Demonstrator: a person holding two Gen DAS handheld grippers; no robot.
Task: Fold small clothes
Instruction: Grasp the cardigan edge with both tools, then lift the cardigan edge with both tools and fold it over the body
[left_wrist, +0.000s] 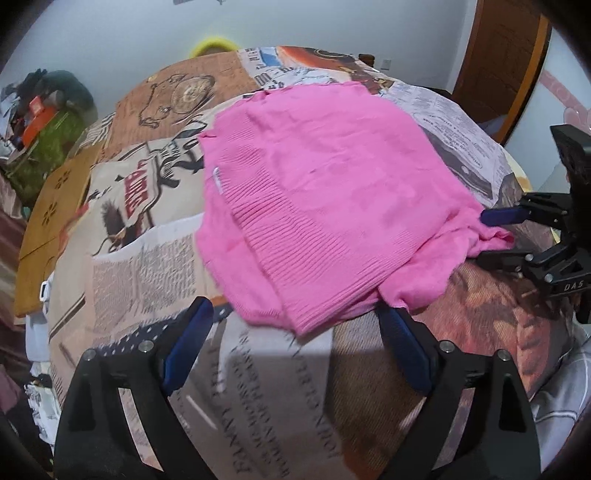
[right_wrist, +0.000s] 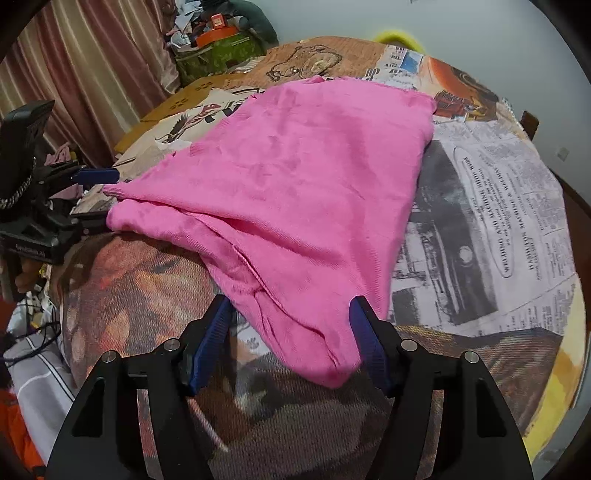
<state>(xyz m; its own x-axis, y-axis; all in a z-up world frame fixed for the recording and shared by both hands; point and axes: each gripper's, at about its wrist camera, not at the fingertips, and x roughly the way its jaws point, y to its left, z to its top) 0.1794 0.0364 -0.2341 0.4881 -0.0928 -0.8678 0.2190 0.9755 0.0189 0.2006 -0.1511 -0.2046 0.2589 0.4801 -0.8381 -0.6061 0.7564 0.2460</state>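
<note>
Soft pink knit garment (left_wrist: 332, 199), matt, with a ribbed band (left_wrist: 295, 251) along 1 edge and finer, smoother weave elsewhere, slightly creased. Beneath it, printed cloth cover (left_wrist: 155, 266) over the tabletop, matt, newspaper-style pattern, faint woven texture. Left hand-held gripper (left_wrist: 295, 347): matt black plastic frame, small shiny metal screw heads, blue ridged finger pads (left_wrist: 188, 350) looking rubbery. Right hand-held gripper (right_wrist: 290, 343): same matt black plastic and blue ribbed pads (right_wrist: 365, 343). Glossy brown wood door (left_wrist: 498, 62) behind. Dull pink curtain (right_wrist: 92, 74), folded cloth.
</note>
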